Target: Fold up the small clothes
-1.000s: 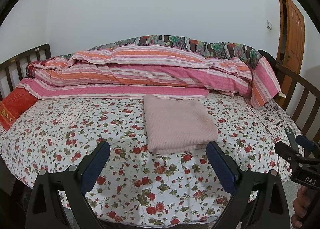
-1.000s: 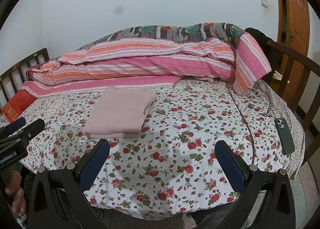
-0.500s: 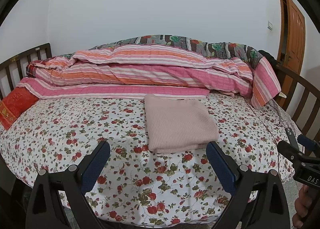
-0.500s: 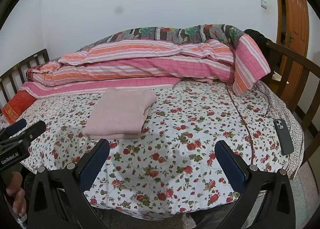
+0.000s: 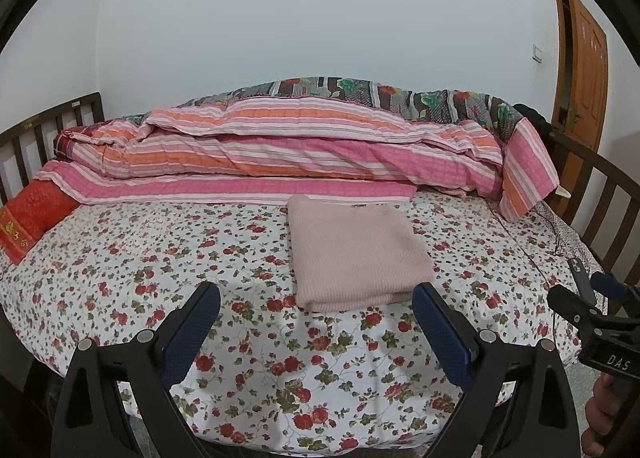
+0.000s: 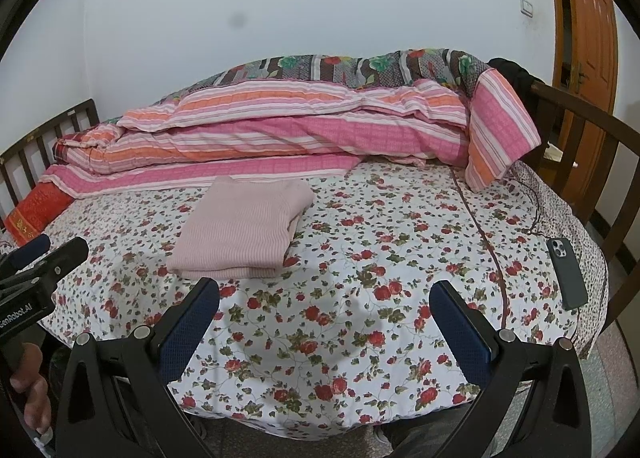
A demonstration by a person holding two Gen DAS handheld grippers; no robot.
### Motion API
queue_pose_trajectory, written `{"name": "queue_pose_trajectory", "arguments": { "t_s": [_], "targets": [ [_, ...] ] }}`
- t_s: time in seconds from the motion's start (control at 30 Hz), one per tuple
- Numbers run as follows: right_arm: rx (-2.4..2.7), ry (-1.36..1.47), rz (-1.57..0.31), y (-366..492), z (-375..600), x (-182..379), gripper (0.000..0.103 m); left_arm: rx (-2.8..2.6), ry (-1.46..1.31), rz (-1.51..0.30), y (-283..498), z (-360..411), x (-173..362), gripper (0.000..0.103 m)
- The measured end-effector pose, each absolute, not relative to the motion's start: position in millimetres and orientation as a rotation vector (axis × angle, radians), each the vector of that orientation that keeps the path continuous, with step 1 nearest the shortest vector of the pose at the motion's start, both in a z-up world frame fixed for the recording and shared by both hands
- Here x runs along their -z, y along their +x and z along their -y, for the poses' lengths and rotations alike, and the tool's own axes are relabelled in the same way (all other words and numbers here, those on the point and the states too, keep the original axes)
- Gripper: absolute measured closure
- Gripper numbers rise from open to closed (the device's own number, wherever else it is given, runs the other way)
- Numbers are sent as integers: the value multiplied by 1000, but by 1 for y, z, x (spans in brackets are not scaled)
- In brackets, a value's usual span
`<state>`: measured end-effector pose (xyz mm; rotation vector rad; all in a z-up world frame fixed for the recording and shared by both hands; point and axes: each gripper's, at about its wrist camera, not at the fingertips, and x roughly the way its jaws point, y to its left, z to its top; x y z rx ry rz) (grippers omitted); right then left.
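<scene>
- The pink sweater (image 5: 356, 254) lies on the bed (image 5: 120, 258) as a neat, flat rectangle of several layers, its doubled edge facing the grippers; by my judgement the folding of this piece looks finished, or very nearly so.
- The left gripper (image 5: 316, 322) hangs over the near edge of the bed with its jaws spread wide and nothing between them; its right jaw tip sits just in front of the sweater's near right corner, apart from it.
- The right gripper (image 6: 324, 322) is held to the right of the sweater, jaws likewise spread wide and empty, over bare flowered sheet.
- If another fold or a tidy-up is wanted, the next move calls for lowering a jaw under the near edge and pinching all the layers together, so the stack does not slide apart; otherwise the piece may simply be left where it is.
- The bed carries a white sheet printed with red roses; a rolled striped quilt (image 5: 304, 150) lies along the far side, just behind the sweater.
- A red pillow (image 5: 32, 218) sits at the left end, and a dark phone (image 6: 568, 274) lies near the right edge, well apart from the sweater.
- Dark wooden rails close both ends of the bed, a plain white wall (image 5: 320, 18) stands behind, and a wooden door (image 6: 588, 38) is at the right.
</scene>
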<state>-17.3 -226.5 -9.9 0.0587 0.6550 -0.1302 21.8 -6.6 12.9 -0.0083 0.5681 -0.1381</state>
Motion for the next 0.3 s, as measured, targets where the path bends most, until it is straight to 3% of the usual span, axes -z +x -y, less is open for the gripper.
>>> {"name": "queue_pose_trajectory", "arguments": {
  "t_s": [0.3],
  "targets": [
    [131, 59, -653, -18, 225, 8, 0, 135, -6, -564, 21, 7, -15, 6]
  ]
}}
